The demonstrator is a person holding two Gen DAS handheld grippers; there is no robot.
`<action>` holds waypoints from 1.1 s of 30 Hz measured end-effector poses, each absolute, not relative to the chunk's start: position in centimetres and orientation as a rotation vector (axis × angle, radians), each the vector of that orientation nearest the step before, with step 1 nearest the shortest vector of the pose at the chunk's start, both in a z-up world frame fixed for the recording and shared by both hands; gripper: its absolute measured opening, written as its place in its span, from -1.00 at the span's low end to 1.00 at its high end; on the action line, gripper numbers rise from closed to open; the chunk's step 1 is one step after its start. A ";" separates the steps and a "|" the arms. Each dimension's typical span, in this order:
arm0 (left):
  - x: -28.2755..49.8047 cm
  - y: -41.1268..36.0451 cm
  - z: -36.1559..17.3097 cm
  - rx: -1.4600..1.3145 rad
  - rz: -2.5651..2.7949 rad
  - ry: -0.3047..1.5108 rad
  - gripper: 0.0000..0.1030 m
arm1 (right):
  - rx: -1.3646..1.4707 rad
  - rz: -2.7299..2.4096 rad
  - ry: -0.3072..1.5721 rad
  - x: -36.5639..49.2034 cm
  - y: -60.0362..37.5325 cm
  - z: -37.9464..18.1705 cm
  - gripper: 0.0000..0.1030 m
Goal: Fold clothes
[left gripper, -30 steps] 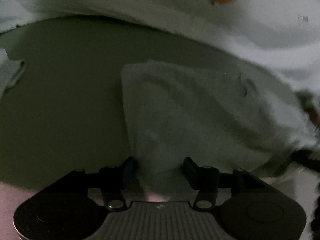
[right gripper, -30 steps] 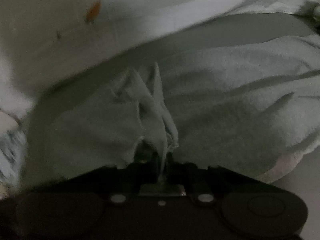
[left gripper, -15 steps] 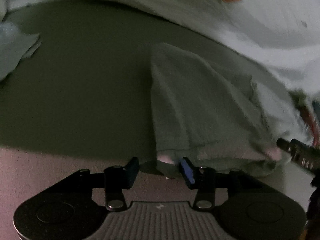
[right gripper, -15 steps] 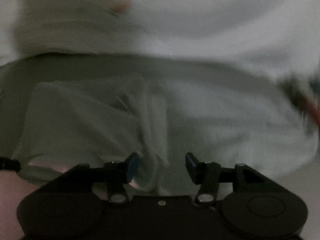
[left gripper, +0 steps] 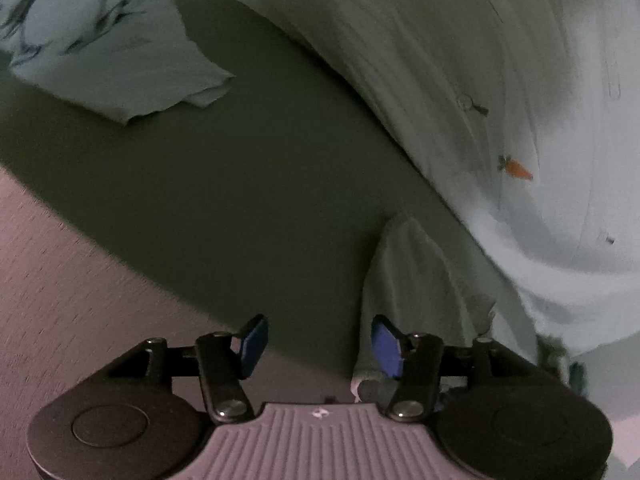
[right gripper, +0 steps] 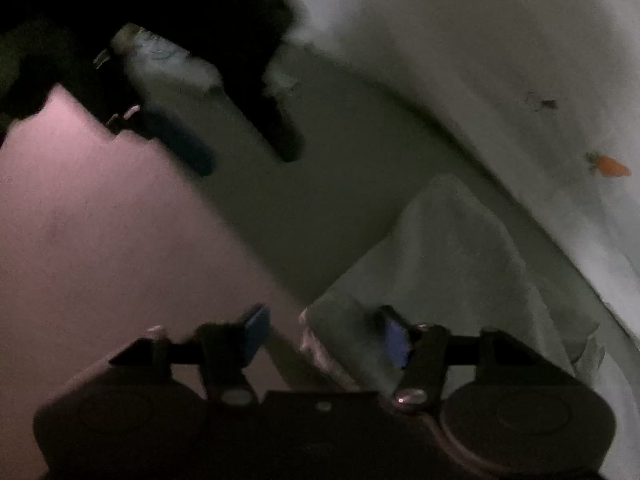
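Folded garment (left gripper: 412, 276) beside carrot-print sheet (left gripper: 520, 80) | both tongs released, jaws just widened

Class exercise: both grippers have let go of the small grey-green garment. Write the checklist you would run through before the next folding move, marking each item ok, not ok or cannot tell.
1. Left gripper open, its jaws just widened, nothing between them: ok.
2. Right gripper open, its jaws just widened, cloth edge loose between its fingers: ok.
3. Folded garment lying flat on the dark sheet: ok.
4. Fold edges lined up: cannot tell, too dim.
5. White carrot-print blanket clear of the garment: not ok, it borders it.
6. Next garment in view: ok.
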State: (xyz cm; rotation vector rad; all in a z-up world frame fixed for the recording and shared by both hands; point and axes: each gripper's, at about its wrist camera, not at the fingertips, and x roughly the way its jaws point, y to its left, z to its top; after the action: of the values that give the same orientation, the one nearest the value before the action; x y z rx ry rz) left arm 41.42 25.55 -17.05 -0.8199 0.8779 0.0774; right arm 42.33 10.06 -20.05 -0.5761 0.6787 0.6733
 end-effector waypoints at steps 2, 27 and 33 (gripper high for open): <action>41.5 25.5 -17.1 -0.825 0.073 0.881 0.21 | -0.507 0.657 0.743 43.6 9.7 -19.7 0.03; 59.9 14.6 -14.9 -0.763 -0.169 1.022 -0.79 | 0.001 0.563 0.668 45.6 -3.5 -10.2 -0.79; 61.7 3.9 -8.0 -0.607 -0.354 0.933 -0.76 | 0.251 0.411 0.582 45.7 -14.4 -7.9 -0.79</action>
State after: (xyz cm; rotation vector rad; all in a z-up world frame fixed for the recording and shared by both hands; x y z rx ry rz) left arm 61.69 3.91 -7.97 -0.6068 0.9327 -0.3542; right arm 45.71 -14.36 -7.87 0.2505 0.5819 0.4109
